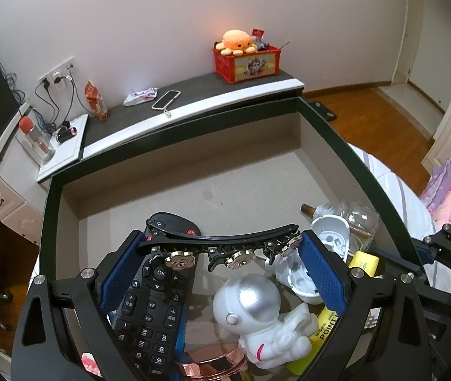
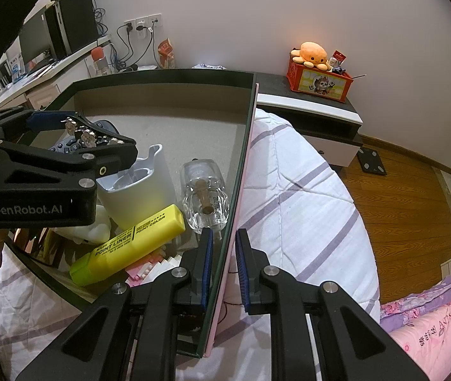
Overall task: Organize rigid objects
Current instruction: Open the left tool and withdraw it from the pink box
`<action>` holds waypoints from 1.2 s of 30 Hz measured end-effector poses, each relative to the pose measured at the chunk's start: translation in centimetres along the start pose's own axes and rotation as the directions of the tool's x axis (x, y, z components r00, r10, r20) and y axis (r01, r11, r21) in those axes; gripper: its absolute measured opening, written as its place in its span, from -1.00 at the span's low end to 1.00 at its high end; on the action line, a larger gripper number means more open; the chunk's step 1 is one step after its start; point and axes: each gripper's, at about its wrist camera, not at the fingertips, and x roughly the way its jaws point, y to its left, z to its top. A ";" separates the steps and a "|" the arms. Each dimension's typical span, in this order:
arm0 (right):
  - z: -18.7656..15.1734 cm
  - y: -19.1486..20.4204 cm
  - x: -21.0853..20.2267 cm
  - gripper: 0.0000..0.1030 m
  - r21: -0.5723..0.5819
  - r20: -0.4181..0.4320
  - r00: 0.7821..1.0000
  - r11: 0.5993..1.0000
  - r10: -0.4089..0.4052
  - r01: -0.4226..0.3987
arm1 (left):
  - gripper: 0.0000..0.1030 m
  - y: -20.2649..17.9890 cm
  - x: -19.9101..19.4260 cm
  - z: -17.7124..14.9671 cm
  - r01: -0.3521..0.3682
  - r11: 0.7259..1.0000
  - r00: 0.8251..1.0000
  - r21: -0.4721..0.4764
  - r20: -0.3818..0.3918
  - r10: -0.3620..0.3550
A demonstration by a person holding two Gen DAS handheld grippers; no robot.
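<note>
my left gripper [image 1: 222,250] holds a black hair clip [image 1: 222,243] by its ends above the box's near edge, over the remote [image 1: 149,311] and astronaut figure [image 1: 263,314], ready to put it down. my right gripper [image 2: 223,268] is clamped on the box's right wall [image 2: 241,171] to keep it steady.
</note>
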 end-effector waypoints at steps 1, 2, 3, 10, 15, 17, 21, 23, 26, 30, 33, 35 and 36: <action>0.0 0.0 0.0 -0.69 0.001 0.000 1.000 1.000 0.000 0.000 | 0.88 0.1 -0.1 -0.1 0.003 1.000 1.000 -0.003 0.007 -0.003; 0.0 0.0 0.0 -0.69 0.001 0.000 1.000 1.000 0.000 0.000 | 0.89 0.1 -0.2 -0.1 0.007 1.000 1.000 -0.007 0.011 -0.007; 0.0 0.0 0.0 -0.69 0.002 0.000 1.000 1.000 0.001 -0.001 | 0.89 0.1 -0.2 -0.2 0.011 1.000 1.000 -0.012 0.014 -0.011; 0.1 0.0 -0.2 -0.69 0.001 -0.002 1.000 1.000 -0.003 0.003 | 0.99 0.6 -0.9 -0.5 0.015 0.999 1.000 -0.040 0.024 -0.014; 0.0 0.2 -0.5 -0.69 0.003 -0.002 1.000 1.000 -0.011 0.012 | 0.99 0.8 -1.6 -1.1 0.007 0.999 1.000 -0.035 0.022 -0.006; -0.1 0.3 -0.7 -0.69 0.002 -0.001 1.000 1.000 -0.015 0.015 | 0.99 1.1 -2.1 -1.4 0.003 0.999 1.000 -0.041 0.024 -0.002; -0.2 0.3 -1.1 -0.69 0.007 0.002 1.000 1.000 -0.018 0.018 | 0.99 1.6 -3.1 -2.2 0.003 0.999 1.000 -0.040 0.024 -0.002; -0.3 0.5 -1.5 -0.69 0.004 0.003 1.000 1.000 -0.026 0.026 | 0.99 1.8 -3.7 -2.8 -0.009 0.999 0.999 -0.037 0.030 0.010; -0.5 0.7 -2.0 -0.61 0.005 0.006 1.000 1.000 -0.029 0.029 | 0.99 2.3 -4.6 -3.6 -0.015 0.999 0.999 -0.041 0.037 0.017; -0.4 1.6 -3.5 -0.49 -0.012 0.043 0.998 0.999 -0.046 0.046 | 0.99 3.0 -6.2 -5.1 -0.031 0.998 0.998 -0.052 0.047 0.033; -0.3 2.4 -4.6 -0.24 -0.018 0.072 0.996 0.999 -0.050 0.051 | 0.99 3.4 -7.4 -6.0 -0.031 0.998 0.997 -0.063 0.063 0.035; -0.1 3.1 -5.2 -0.20 -0.027 0.085 0.996 0.999 -0.035 0.038 | 0.99 3.6 -8.3 -6.6 -0.037 0.997 0.997 -0.075 0.071 0.042; 0.0 3.4 -5.5 -0.20 -0.032 0.084 0.996 0.999 -0.027 0.030 | 0.99 3.8 -9.0 -7.0 -0.032 0.996 0.996 -0.078 0.079 0.039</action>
